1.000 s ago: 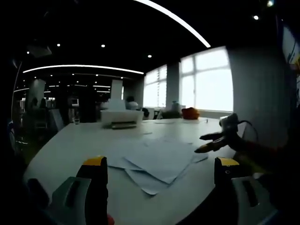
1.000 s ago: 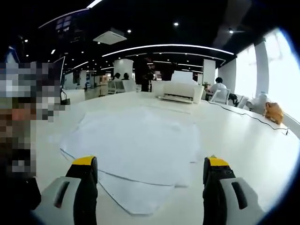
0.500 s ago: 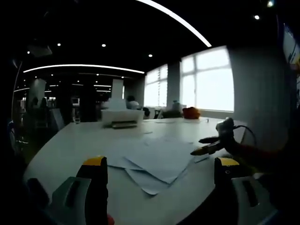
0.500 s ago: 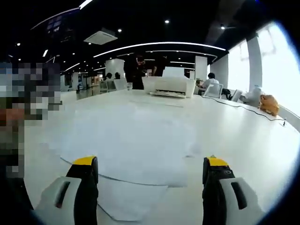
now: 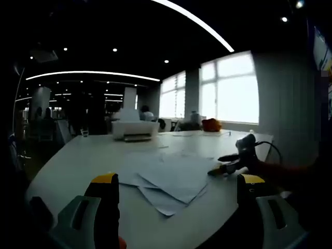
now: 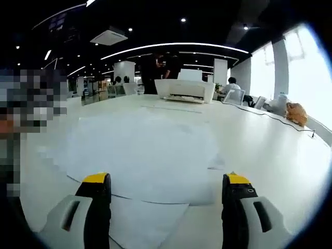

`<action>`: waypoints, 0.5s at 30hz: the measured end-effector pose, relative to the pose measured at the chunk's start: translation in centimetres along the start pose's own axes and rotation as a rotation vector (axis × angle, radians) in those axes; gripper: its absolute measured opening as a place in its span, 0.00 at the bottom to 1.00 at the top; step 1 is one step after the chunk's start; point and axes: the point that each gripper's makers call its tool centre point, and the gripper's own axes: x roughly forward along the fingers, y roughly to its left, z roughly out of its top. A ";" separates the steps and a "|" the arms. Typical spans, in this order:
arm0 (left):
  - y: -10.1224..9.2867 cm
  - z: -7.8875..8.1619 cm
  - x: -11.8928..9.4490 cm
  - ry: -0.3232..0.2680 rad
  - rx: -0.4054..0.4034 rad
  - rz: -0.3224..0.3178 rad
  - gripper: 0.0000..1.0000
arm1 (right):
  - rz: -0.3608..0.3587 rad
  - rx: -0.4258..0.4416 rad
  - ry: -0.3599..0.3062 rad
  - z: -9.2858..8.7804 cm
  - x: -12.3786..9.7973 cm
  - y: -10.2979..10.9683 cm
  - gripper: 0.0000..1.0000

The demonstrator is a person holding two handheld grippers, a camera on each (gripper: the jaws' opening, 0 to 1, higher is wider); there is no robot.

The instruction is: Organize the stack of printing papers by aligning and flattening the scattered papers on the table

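Scattered printing papers [image 5: 171, 179] are seen fanned out of line near the edge of a white tabletop [image 5: 78, 155], with corners jutting at different angles. The left tool [image 5: 176, 205] is held with jaws spread wide and empty, short of the sheets. The right tool [image 6: 161, 207] is likewise held wide open and empty, low over the near edge of the papers [image 6: 140, 155]; in the left gripper view it is seen at the sheets' far side [image 5: 228, 163]. A printer [image 6: 185, 91] is seen standing well beyond the pile. The approach is judged to be in hand, with no sheet gripped yet. The loose edges are next to be pushed together from both sides, then pressed flat.
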 end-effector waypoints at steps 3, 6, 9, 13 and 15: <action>0.1 0.1 -0.1 -0.005 -0.002 0.000 0.97 | 0.004 0.021 0.011 -0.2 0.1 0.0 0.82; 0.3 0.0 -0.1 -0.006 -0.012 0.004 0.97 | 0.007 0.027 0.010 -0.3 0.1 0.0 0.80; 0.4 0.0 -0.2 -0.009 -0.020 0.005 0.97 | 0.012 0.029 0.009 -0.3 0.0 0.1 0.80; 0.4 0.0 -0.3 -0.011 -0.019 0.006 0.97 | 0.031 0.015 -0.002 0.0 -0.3 0.7 0.73; 0.4 -0.1 -0.3 -0.011 -0.018 0.007 0.97 | 0.034 0.014 -0.003 0.0 -0.5 1.1 0.71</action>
